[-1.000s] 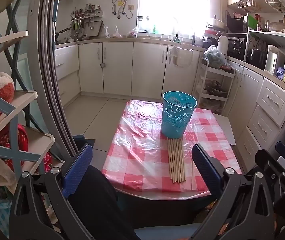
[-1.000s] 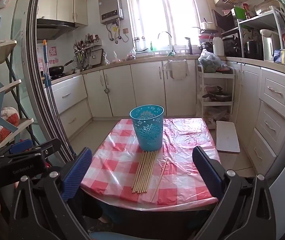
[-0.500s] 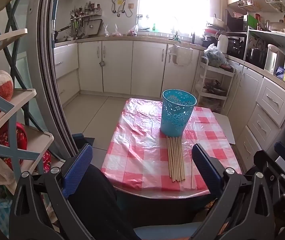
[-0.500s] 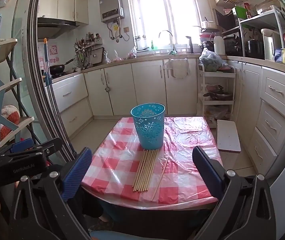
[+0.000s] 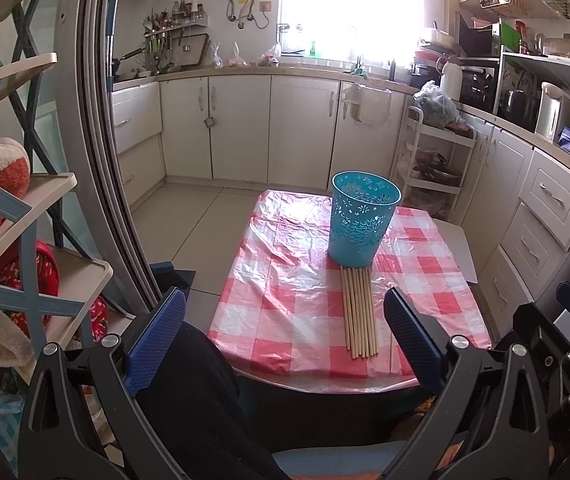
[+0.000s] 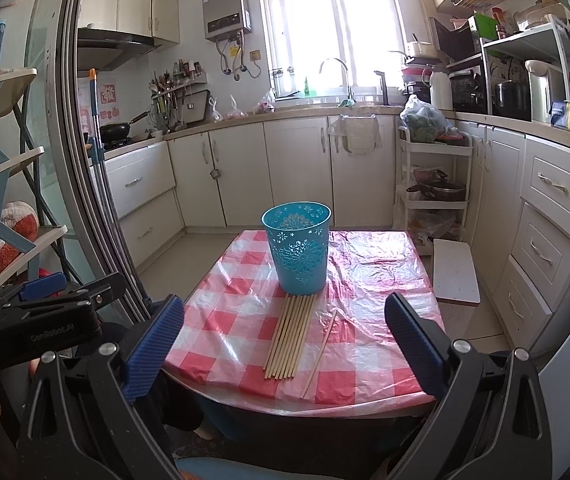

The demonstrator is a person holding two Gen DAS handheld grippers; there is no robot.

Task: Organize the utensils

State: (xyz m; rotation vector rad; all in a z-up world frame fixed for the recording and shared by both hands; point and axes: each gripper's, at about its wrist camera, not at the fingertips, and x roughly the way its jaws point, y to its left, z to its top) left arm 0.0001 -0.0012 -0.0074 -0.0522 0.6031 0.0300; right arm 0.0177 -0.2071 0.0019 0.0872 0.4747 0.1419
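Wooden chopsticks (image 6: 289, 330) touching basket (image 6: 299, 254), jaws apart

Daylight entered from the window (image 6: 327, 28) far ahead of both tongs, overexposed to white. Glare streaked the plastic tablecloth (image 6: 373, 264). Both views were sharp, well lit, with fisheye bowing at the edges and dark vignetted corners.

chopsticks (image 6: 291, 334): wooden, flat, bundled | basket (image 6: 297, 253): blue, upright, touching tips

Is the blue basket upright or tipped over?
Upright: the blue basket stands on its base on the checked tablecloth, open rim upward, behind the chopsticks.
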